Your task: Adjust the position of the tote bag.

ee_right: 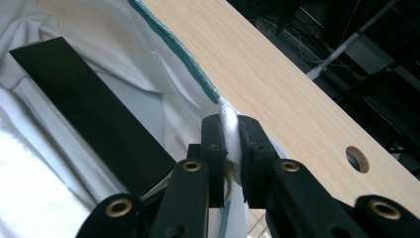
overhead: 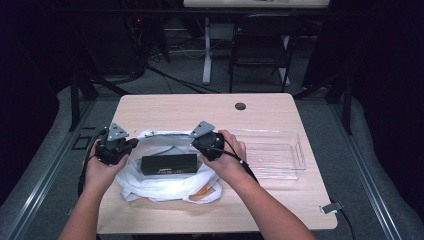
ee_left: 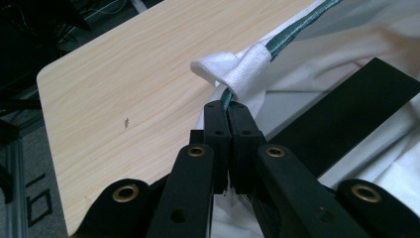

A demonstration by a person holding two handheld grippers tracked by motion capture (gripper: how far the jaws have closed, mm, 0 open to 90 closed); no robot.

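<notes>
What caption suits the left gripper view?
Left gripper shut on white bag's green-trimmed rim, black box inside.

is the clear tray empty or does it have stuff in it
Empty: the clear tray shows only bare table through it.

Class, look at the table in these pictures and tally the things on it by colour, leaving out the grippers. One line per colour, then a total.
White: 1, the bag
Black: 1, the box
Clear: 1, the tray
Total: 3
</notes>
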